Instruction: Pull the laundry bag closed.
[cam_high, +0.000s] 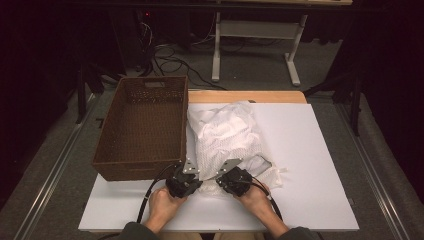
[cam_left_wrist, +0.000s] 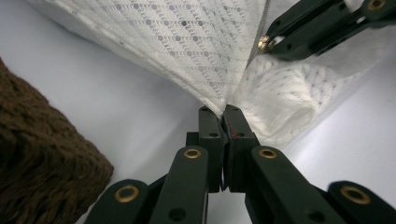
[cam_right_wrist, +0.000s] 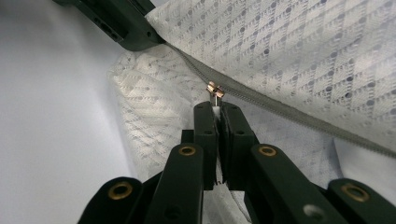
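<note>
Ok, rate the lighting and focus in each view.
High view: surroundings dark, white table lit, soft overall. Left gripper view: wicker basket blurred and dim, mesh laundry bag sharp. Right gripper view: zipper pull crisp, near linkage soft.

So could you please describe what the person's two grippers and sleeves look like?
Both the left gripper and the right gripper are black, with brass-coloured rivets on jointed fingers. Each carries a grey three-cornered plate and trails a black cable. The sleeves are dark.
</note>
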